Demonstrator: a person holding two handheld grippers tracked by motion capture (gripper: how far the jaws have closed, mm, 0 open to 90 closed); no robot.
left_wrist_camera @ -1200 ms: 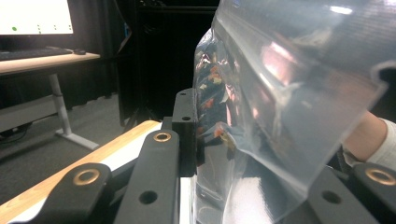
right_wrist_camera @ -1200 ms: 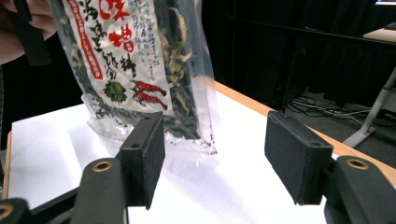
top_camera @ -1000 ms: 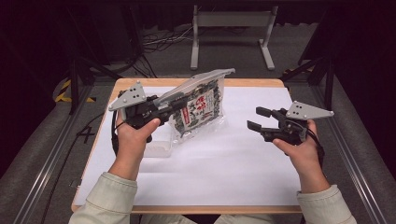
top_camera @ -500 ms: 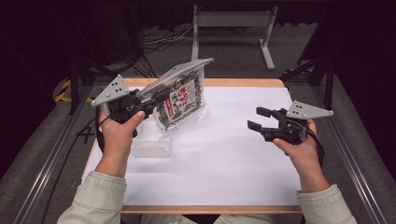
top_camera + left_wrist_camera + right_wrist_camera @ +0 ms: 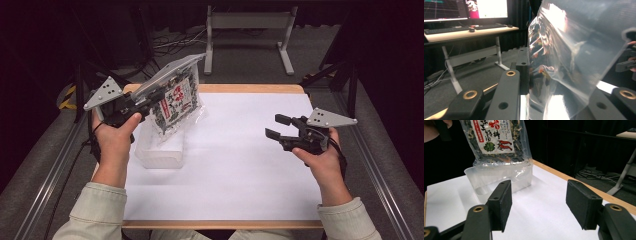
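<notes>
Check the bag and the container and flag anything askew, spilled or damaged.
Only the tilt stands out. The left gripper holds the clear food pouch by its upper edge, slanted, its bottom hanging at the clear plastic container. Nothing looks spilled or torn. The right gripper waits open over the white table.

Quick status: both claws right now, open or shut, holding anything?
Left claw: shut on the clear plastic pouch of dark dried food with a red-lettered label, held above the clear plastic tub.
Right claw: open, empty.
</notes>
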